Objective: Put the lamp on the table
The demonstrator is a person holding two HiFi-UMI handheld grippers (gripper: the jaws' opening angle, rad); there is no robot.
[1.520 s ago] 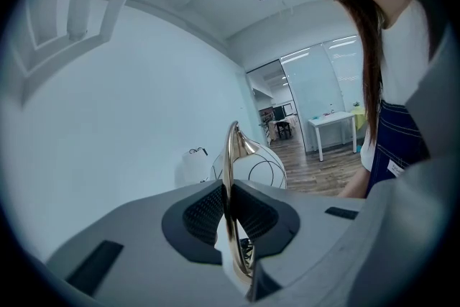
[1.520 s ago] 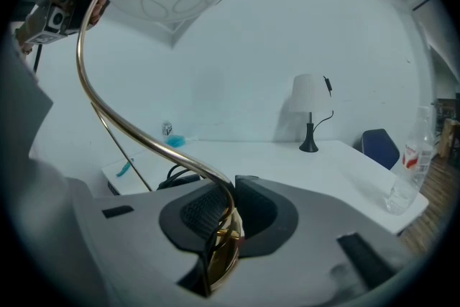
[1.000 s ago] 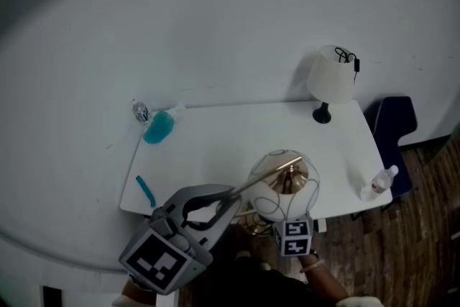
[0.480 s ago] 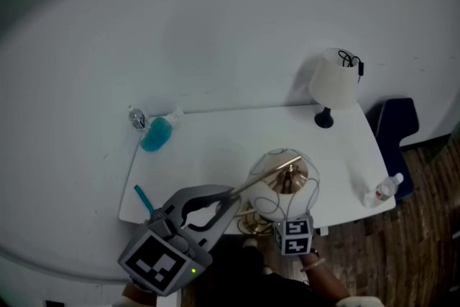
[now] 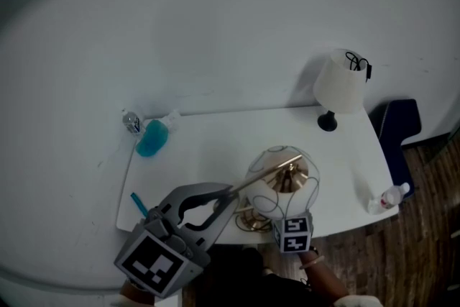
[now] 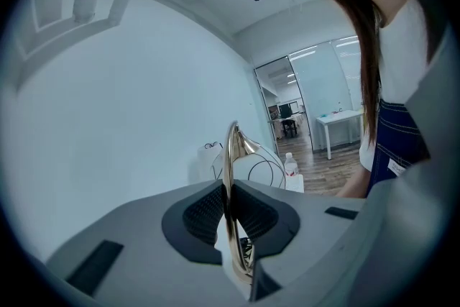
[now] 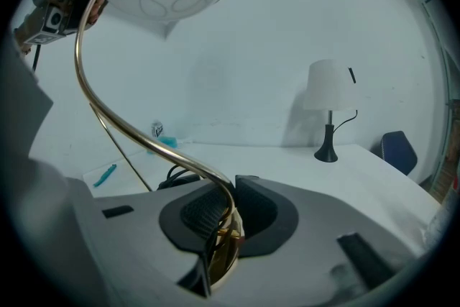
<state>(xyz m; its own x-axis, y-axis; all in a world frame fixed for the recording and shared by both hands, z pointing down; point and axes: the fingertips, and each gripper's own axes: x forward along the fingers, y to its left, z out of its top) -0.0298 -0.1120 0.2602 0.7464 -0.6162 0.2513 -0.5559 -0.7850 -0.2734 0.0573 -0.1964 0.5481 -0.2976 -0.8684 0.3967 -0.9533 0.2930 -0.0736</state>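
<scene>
Both grippers hold a brass lamp point(image 5: 267, 198) with a thin curved golden stem and a round white glass shade traced with looping lines. The left gripper point(image 6: 230, 216) has its dark ribbed jaws closed tight on the stem, which runs upright between them. The right gripper point(image 7: 228, 216) pinches the stem lower down, at a brass fitting, and from there the stem sweeps up and left to the shade overhead. In the head view the lamp hangs over the front edge of the white table point(image 5: 215, 133), shade above the tabletop; whether its foot touches the table I cannot tell. At the table's right rear corner stands a white-shaded lamp on a black foot point(image 5: 339, 86). A bottle of blue liquid point(image 5: 151, 139) sits at the left rear, a teal pen point(image 5: 136, 203) near the left front edge, a clear plastic bottle point(image 5: 388, 198) at the right front corner, and a dark blue chair point(image 5: 397, 127) just beyond the right side.
</scene>
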